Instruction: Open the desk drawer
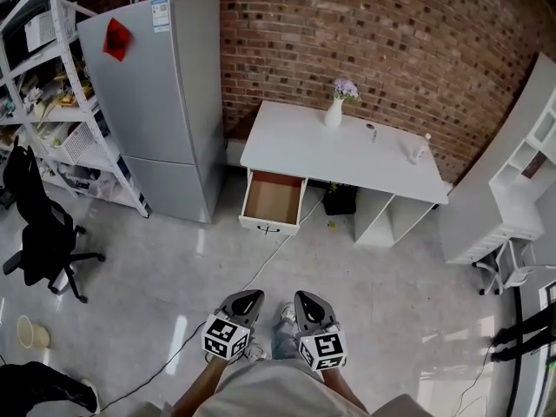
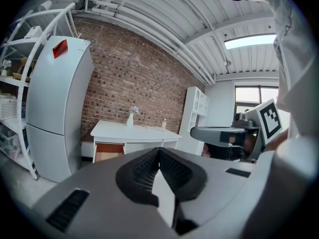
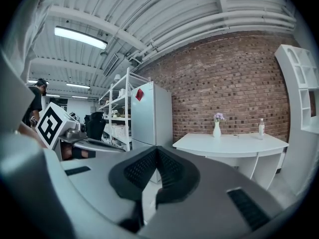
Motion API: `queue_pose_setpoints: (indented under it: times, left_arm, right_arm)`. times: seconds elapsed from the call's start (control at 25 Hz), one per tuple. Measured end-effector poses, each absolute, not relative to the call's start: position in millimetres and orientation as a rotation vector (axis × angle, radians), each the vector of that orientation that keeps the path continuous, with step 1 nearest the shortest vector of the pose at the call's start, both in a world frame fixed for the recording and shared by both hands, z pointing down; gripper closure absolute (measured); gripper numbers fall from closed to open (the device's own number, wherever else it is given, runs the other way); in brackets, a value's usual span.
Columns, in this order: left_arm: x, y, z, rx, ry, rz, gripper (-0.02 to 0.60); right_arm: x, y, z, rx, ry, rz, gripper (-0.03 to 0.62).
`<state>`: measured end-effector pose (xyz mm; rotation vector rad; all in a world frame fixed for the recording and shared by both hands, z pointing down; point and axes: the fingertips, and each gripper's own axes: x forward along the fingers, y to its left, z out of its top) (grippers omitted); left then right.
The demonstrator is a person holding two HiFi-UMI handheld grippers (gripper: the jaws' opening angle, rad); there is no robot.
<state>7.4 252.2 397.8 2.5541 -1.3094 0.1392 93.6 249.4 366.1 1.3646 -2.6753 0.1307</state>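
1. Brick wall (image 1: 365,33) backs a room with a pale grey floor (image 1: 373,302), seen from a head camera that looks steeply down.
2. Against the wall stands a white surface (image 1: 347,155) on white legs. A white vase (image 1: 334,113) of lilac flowers stands near its back edge, and a small clear bottle (image 1: 420,148) stands towards its right end.
3. The drawer (image 1: 272,200) hangs under the left end of that surface. It is pulled out towards the viewer, so its brown wooden inside shows.
4. A tall grey fridge (image 1: 161,102) with a red tag on its door stands just left of the drawer. Further left are a white shelving rack (image 1: 52,102) and a black office chair (image 1: 39,228). A white bookcase (image 1: 521,172) fills the right side.
5. The left gripper (image 1: 248,296) is at the bottom of the head view, well apart from the drawer and pointing roughly towards it. Its fingers (image 2: 142,171) are closed, tips together, and they grip nothing.
6. The right gripper (image 1: 308,299) is just beside the left one, without touching it. Its fingers (image 3: 139,171) are also closed tip to tip and touch nothing.
7. In the left gripper view the open drawer shows far beyond the fingertips, a little to their left. The right gripper view shows the surface with the vase and bottle, off to the right.
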Motion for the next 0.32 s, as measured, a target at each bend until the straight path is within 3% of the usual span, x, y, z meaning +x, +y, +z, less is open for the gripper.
queue_pose_setpoints:
  times: [0.32]
  left_arm:
    - [12.3,249.3,400.2,2.560,-1.294,0.158,0.569]
  right_arm:
    - [98.4,246.5,370.4,1.374,-2.675,0.142,0.577]
